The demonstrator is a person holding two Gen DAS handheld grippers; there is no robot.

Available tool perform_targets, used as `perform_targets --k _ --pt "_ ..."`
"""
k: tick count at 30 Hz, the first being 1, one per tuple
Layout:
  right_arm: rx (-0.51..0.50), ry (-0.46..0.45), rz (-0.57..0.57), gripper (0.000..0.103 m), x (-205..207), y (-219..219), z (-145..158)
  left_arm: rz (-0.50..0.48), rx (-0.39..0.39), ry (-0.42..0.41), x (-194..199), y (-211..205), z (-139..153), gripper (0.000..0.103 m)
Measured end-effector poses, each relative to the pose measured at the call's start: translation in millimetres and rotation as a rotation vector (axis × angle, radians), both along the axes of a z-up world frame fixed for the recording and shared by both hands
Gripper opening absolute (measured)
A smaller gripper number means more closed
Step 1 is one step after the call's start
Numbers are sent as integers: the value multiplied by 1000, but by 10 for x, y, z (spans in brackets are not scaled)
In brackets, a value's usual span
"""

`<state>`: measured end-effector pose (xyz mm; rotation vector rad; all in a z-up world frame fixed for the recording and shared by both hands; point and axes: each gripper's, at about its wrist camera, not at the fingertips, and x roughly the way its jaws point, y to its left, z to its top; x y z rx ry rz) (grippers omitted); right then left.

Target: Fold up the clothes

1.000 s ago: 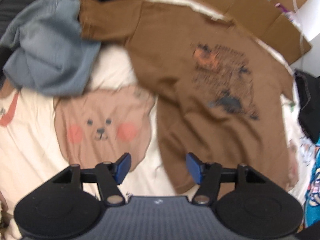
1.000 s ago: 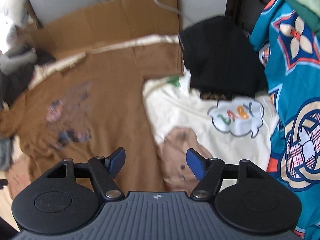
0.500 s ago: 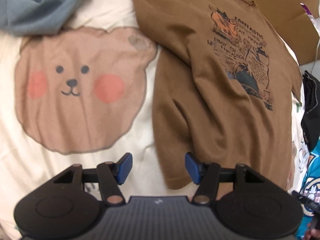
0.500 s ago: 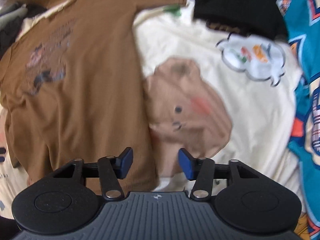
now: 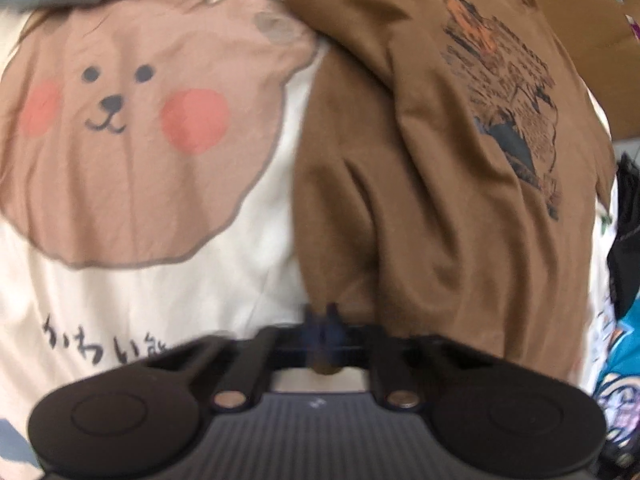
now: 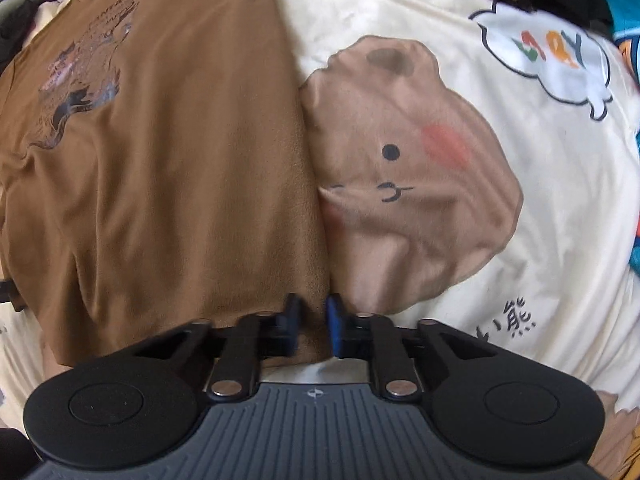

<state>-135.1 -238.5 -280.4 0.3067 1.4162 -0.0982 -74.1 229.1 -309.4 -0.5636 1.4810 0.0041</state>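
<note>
1. Clearly, the left gripper (image 5: 325, 330) had pinched the hem of the brown T-shirt (image 5: 440, 184) at its left corner; its blue pads sat pressed together with a nub of brown cloth between them, though blur softened the detail.
2. The shirt lay print-up on the cream bear-print bedding (image 5: 152, 280), rumpled along its left side.
3. The right gripper (image 6: 314, 330) stood at the hem's right corner, jaws nearly together with brown cloth in the narrow gap; a firm clamp could not be confirmed.
4. To do this well, both corners should be held securely and lifted evenly, keeping the hem taut so the folds smooth out.
5. Half a second before, both grippers hung wide apart above the hem; since then they had dropped onto it and narrowed.
</note>
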Motion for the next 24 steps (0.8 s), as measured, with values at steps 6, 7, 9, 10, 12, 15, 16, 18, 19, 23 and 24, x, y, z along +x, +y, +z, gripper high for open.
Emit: perform_targets --k 6,7,9,10,12,15,16,18,19,23,24 --pt "-53 -4 -38 1 41 -107 122 -8 36 -107 -118 257 516 1" --pt "-60 -5 -52 1 44 -137 136 -9 47 -118 -146 312 614 1" --pt "-79 -7 -67 1 37 -171 169 0 59 -130 -222 437 782 1" --pt "-92 -7 -73 0 34 -183 187 6 62 -135 -266 498 861 1" --pt "-116 -7 -85 0 25 -214 221 6 76 -146 -325 576 1028 1" --pt "-138 -8 -106 0 -1 -262 261 6 99 -160 -435 652 1237 1" --pt "-138 -9 -111 0 -6 -271 270 6 103 -164 -472 676 1300 1" --pt "-135 -15 -122 0 0 -300 287 2 108 -171 -523 659 1367 1" --pt "-130 -23 -128 0 -1 -304 299 -2 107 -171 -539 651 1359 1" --pt "-115 -51 -142 0 -8 -269 336 -26 56 -210 -578 514 1398 1" --pt "-113 -55 -142 0 -1 -260 338 -33 39 -226 -569 466 1406 1"
